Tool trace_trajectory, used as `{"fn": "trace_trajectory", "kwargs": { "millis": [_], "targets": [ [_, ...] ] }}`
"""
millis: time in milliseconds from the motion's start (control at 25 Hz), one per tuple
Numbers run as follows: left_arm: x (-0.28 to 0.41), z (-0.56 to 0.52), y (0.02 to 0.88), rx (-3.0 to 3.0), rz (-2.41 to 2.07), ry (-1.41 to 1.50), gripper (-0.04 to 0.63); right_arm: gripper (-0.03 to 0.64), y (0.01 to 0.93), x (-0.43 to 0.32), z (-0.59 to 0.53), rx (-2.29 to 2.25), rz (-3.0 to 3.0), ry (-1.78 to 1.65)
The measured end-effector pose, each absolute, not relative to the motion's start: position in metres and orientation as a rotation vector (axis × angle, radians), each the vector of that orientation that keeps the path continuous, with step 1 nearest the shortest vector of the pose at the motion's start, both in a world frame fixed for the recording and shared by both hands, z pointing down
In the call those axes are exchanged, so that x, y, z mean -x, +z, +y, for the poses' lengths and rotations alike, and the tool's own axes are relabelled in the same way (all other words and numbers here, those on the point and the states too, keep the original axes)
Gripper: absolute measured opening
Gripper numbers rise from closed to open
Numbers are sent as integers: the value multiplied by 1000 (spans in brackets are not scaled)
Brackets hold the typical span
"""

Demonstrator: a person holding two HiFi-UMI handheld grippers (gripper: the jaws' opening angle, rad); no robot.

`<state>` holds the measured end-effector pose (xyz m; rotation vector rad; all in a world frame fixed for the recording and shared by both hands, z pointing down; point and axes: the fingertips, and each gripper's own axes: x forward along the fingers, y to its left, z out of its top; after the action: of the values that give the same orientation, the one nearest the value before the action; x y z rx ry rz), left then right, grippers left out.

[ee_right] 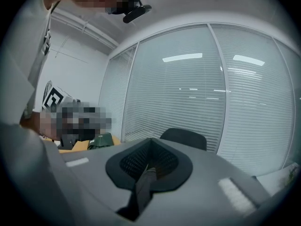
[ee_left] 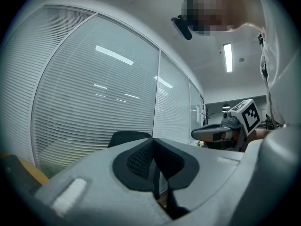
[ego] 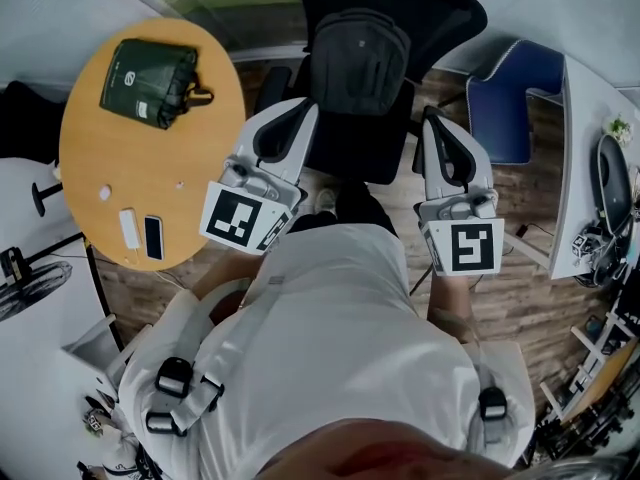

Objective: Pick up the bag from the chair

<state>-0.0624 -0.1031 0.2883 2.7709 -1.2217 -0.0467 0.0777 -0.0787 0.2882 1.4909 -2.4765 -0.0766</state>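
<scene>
In the head view, the bag (ego: 358,58), a black backpack, sits upright on the seat of the black chair (ego: 372,158) at the top centre of the frame. A person in a white shirt (ego: 340,338) fills the lower half and holds both tools near the chest, pointing up the frame toward the chair. The left tool (ego: 303,110) is just left of the seat and the right tool (ego: 432,120) just right of it; neither touches the bag. A round wooden bench (ego: 160,173) at the upper left carries a green pouch (ego: 150,83), a dark phone (ego: 153,236) and a small white bar (ego: 129,228). A blue chair (ego: 500,108) stands at the upper right, beside a white desk (ego: 575,178).

In the left gripper view, the left tool's jaws are pressed together with nothing between them. Slatted blinds (ee_left: 94,102) fill the background, a dark chair back shows just above the tool, and the right tool appears at the right edge.

In the right gripper view, the right tool's jaws are likewise pressed together and empty. Blinds run behind, the chair back shows at centre, and the green pouch lies on the bench at the left.
</scene>
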Motion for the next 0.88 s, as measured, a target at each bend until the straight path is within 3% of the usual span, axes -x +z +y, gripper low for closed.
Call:
{"fn": "trace_trajectory", "kwargs": {
  "millis": [880],
  "targets": [
    [-33,-212,292,-2737,-1324,-14,5,3,299,-167,-192,-1402,-2546,-66]
  ]
}}
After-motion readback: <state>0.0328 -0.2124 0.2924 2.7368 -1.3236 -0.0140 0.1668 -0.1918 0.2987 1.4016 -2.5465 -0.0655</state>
